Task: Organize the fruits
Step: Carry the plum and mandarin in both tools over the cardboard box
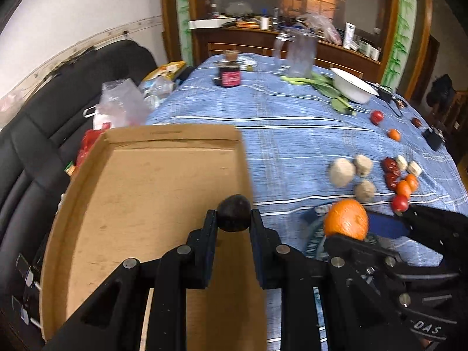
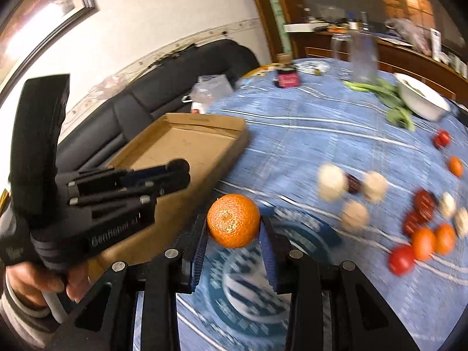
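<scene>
While both grippers hang above the near end of the table (image 1: 263,122), each has a fruit in its grasp. The left gripper (image 1: 233,219) pinches a small dark fruit (image 1: 234,215) between its fingertips, over the right edge of the shallow cardboard box (image 1: 122,181), whose floor is bare. The right gripper (image 2: 232,228) squeezes an orange (image 2: 233,224) between its blue pads, held over the blue striped cloth just right of the box. A hand (image 2: 35,286) grips the left tool's handle. Farther right on the cloth lie loose fruits: pale round ones (image 1: 342,172), dark red ones (image 1: 391,165), small orange ones (image 1: 407,185) and a red one (image 1: 399,202). A white bowl (image 1: 354,86) sits beyond them.
</scene>
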The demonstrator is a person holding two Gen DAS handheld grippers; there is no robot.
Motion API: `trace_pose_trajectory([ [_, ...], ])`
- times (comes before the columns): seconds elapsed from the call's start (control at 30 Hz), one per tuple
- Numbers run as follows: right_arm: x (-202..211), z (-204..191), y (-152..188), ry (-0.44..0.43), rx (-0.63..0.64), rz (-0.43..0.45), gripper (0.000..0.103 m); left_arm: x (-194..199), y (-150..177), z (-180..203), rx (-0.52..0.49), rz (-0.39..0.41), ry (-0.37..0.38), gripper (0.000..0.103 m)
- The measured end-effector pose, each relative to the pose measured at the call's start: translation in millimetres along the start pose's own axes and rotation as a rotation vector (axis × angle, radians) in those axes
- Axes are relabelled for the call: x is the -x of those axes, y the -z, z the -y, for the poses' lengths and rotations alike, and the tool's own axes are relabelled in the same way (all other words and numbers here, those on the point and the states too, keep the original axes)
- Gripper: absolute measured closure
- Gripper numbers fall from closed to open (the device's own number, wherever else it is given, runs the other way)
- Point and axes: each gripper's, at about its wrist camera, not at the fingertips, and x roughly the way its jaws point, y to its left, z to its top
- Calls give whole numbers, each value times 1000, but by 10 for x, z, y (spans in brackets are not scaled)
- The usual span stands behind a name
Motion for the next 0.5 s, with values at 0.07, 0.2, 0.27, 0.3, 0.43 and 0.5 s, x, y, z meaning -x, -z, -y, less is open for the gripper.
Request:
trace_pose_trajectory([
  [0.07, -146, -127, -107, -18, 31, -4, 64, 4, 16, -192, 27, -4, -17, 82],
  [0.2, -517, -348, -315, -60, 76, -30, 64, -41, 33, -492, 74, -22, -44, 82],
  [0.27, -705, -418, -372, -59, 94, -52, 64, -92, 23, -612, 99, -38, -42, 82],
  [0.3, -783, -431, -391, -56, 93, -63, 64, -118, 18, -650, 102, -44, -54, 82],
  [0.43, -935, -456, -377, -52, 105, -103, 64, -192, 31, -716, 110, -81, -32, 82],
  [0.5, -916, -479, -336, -45, 116, -125, 64, -191, 55, -716, 98, -91, -30, 82],
])
